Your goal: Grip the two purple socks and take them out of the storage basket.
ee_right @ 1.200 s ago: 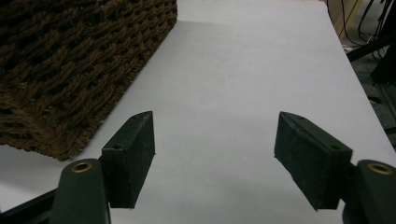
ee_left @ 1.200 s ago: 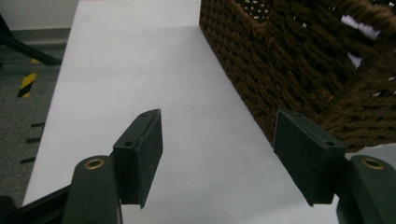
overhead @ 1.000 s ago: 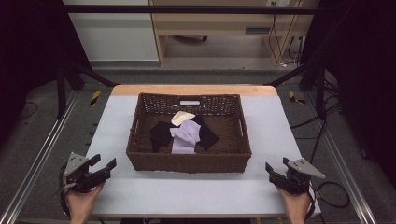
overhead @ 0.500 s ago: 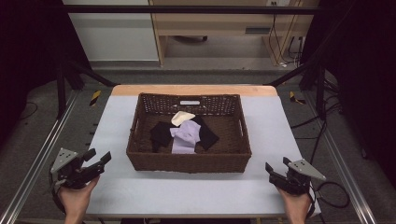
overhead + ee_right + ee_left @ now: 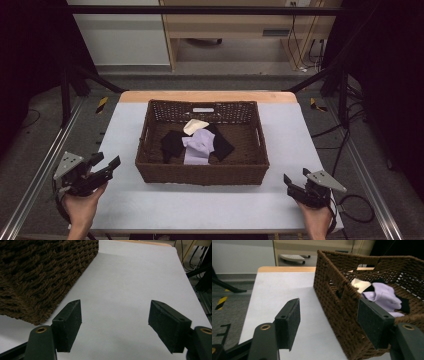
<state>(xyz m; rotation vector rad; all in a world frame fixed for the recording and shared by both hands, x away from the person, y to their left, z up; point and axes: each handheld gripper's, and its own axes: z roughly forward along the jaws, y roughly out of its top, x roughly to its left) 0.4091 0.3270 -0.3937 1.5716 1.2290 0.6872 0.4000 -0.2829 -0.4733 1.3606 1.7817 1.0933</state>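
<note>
A brown wicker basket (image 5: 200,175) stands mid-table and holds a lilac cloth (image 5: 198,145), a black cloth (image 5: 171,144) and a cream cloth (image 5: 195,126). My left gripper (image 5: 109,160) hovers open off the basket's front left corner, pointing toward it. In the left gripper view its open gripper (image 5: 329,322) frames the basket's wall (image 5: 342,305), with the lilac cloth (image 5: 384,293) inside. My right gripper (image 5: 296,176) sits open near the front right table edge. Its jaws have just been opening, with nothing between them (image 5: 115,322). The basket's corner (image 5: 37,277) lies to the left of it.
The pale table top (image 5: 200,207) has bare room in front of and beside the basket, and a wooden strip (image 5: 205,96) along its far edge. Metal rails (image 5: 35,180) run along both sides. Cables (image 5: 357,205) trail at the right.
My left gripper has risen and drifted a little outward to the left. The right hand has stayed in place. The basket and cloths lie as before.
</note>
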